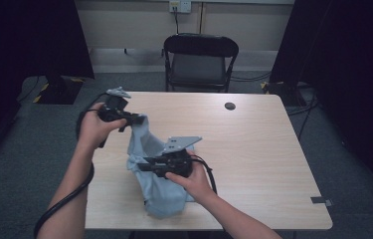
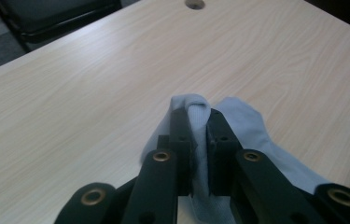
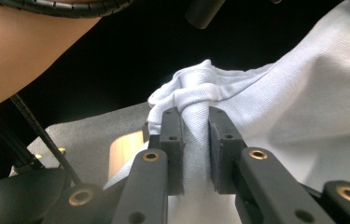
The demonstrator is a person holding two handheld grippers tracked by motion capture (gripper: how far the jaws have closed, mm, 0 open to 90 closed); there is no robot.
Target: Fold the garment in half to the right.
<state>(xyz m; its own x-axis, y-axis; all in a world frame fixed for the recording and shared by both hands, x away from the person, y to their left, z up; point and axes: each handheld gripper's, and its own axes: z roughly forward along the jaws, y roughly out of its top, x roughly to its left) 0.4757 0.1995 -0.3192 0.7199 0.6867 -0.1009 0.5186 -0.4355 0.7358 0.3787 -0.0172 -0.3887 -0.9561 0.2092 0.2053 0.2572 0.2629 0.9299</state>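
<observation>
A pale blue-grey cloth (image 1: pixel 159 191) hangs and drapes over the left half of the wooden table (image 1: pixel 253 149). My left gripper (image 1: pixel 135 119) is shut on the cloth's upper corner, and a fold of the cloth (image 2: pixel 197 109) is pinched between its pads. My right gripper (image 1: pixel 141 165) points left and is shut on a bunched fold lower down. In the right gripper view the gathered cloth (image 3: pixel 196 95) bulges out above the closed pads. Both hands hold the cloth lifted, with its lower end resting on the table near the front edge.
A black folding chair (image 1: pixel 199 59) stands behind the table's far edge. A small round hole (image 1: pixel 230 106) sits in the tabletop at the back. A dark stand base (image 1: pixel 57 89) is on the floor at the back left. Cables trail from both grippers.
</observation>
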